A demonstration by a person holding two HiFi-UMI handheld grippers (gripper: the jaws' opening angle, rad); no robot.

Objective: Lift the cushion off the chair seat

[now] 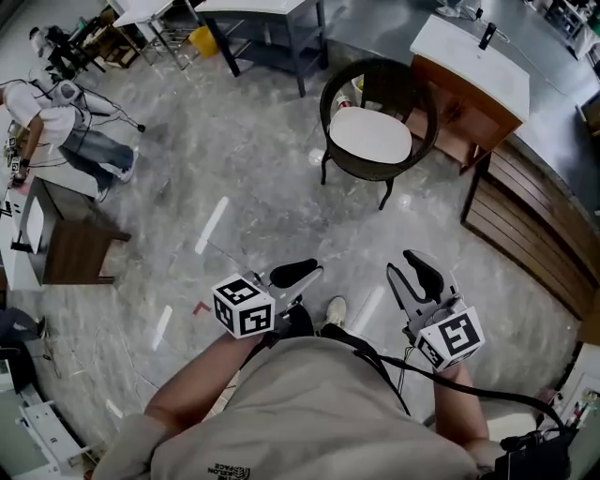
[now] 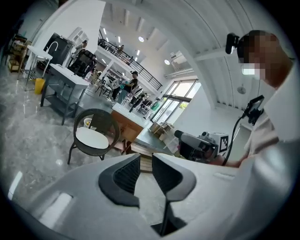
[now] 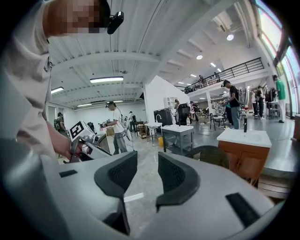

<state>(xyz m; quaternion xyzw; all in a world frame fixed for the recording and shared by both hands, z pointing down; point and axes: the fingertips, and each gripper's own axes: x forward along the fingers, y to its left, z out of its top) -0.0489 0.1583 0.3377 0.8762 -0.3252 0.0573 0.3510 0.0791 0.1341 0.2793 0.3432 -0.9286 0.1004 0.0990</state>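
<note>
A round white cushion (image 1: 370,136) lies on the seat of a dark wicker tub chair (image 1: 339,92), far ahead across the grey floor. In the left gripper view, the cushion (image 2: 92,138) and chair (image 2: 100,117) sit up and to the left of the jaws. The chair's rim (image 3: 209,153) peeks over the right gripper's right jaw. My left gripper (image 1: 302,274) (image 2: 146,171) stands open by a narrow gap with nothing in it. My right gripper (image 1: 412,270) (image 3: 147,176) is open wider and also empty. Both are held close to the person's body, well short of the chair.
A wooden cabinet with a white top (image 1: 473,66) stands right behind the chair, with wooden slats (image 1: 525,220) on the floor to its right. A small dark table (image 1: 75,248) and a bending person (image 1: 66,131) are at the left. Grey metal tables (image 1: 272,23) line the back.
</note>
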